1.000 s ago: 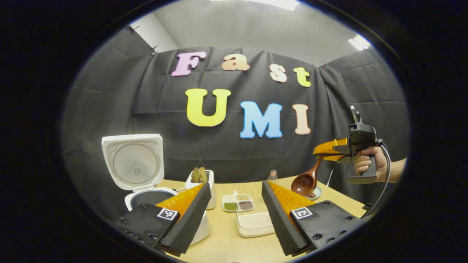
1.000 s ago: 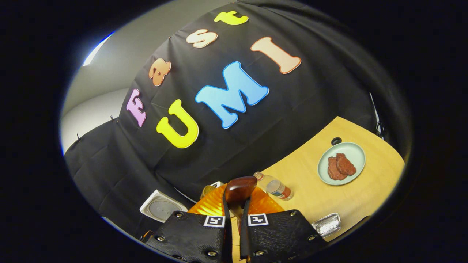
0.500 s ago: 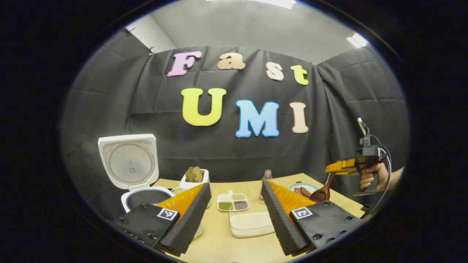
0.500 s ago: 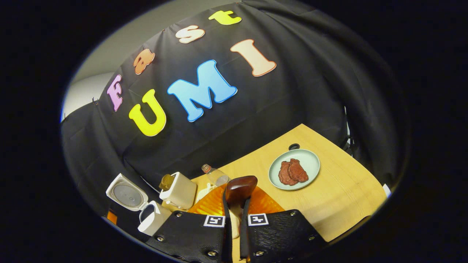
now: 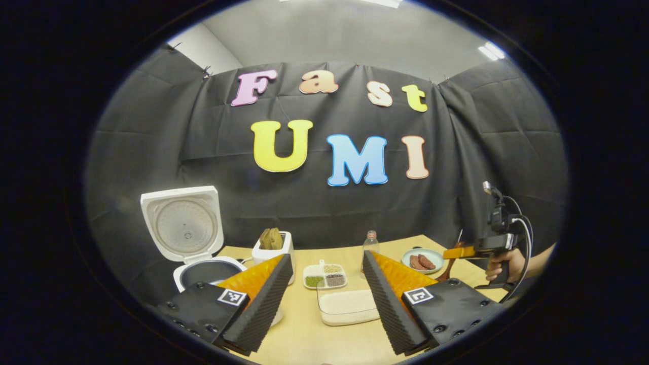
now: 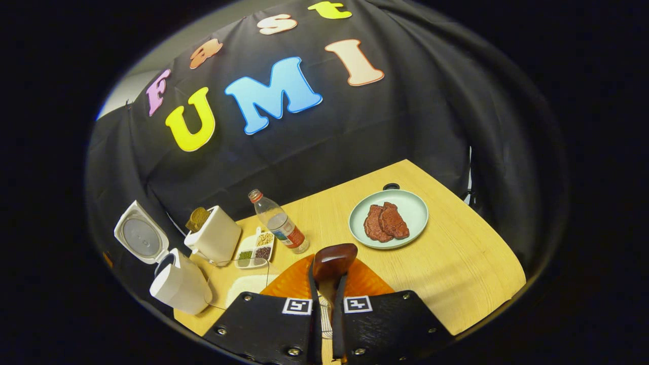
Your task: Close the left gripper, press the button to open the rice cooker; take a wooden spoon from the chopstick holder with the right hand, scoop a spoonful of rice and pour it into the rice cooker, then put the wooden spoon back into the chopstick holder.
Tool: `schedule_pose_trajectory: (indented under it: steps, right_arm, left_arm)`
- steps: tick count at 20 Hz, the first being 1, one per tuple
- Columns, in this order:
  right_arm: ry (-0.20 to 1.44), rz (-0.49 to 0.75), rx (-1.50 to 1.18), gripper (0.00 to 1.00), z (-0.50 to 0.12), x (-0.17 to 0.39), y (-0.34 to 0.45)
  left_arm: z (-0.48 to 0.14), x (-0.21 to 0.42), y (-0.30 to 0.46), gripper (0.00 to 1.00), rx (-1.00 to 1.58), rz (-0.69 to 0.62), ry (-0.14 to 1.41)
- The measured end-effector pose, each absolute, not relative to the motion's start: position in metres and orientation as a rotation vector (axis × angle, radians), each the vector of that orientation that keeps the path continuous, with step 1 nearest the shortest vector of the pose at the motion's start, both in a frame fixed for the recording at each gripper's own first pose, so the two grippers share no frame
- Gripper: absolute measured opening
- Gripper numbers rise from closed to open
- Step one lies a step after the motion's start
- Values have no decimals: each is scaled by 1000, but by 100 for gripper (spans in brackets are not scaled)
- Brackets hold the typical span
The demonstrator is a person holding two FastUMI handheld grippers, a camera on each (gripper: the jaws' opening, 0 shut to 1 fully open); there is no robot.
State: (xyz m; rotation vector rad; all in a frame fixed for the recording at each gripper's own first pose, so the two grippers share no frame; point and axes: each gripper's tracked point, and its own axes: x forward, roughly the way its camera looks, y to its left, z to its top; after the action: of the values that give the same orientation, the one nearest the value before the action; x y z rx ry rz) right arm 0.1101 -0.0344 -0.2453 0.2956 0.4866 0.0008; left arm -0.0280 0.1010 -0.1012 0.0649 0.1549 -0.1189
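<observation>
My right hand-held gripper (image 6: pixel 324 296) is clamped on the wooden spoon (image 6: pixel 332 261), held above the tabletop (image 6: pixel 456 274) near the rice tray (image 5: pixel 347 306). My left hand-held gripper (image 5: pixel 327 294) hangs spread wide before the open rice cooker (image 5: pixel 195 253).

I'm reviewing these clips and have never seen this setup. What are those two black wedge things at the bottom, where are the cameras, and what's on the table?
They are handheld tools with jaws, one in each of a person's hands, and a camera rides on each. In the left gripper view, the left gripper has its jaws spread open and holds nothing. In the right gripper view, the right gripper is closed on a wooden spoon. On the table stand a rice cooker with its lid up, a chopstick holder, a small divided dish of grains, a clear tray of rice, a bottle and a plate with meat.
</observation>
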Motion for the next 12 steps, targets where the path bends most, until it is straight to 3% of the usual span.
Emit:
schedule_pose_trajectory:
  steps: [8,10,11,12]
  right_arm:
    - [482,-9,252,11,-275,108,-37]
    - [506,0,244,22,-278,103,-41]
    - [518,-19,214,43,-280,98,-52]
    - [513,-62,183,56,-278,96,-68]
  left_arm:
    - [-102,-24,93,96,71,-126,163]
    - [-102,-22,88,96,69,-133,162]
    - [-102,-20,86,96,67,-138,161]
    - [-103,-18,83,96,66,-144,161]
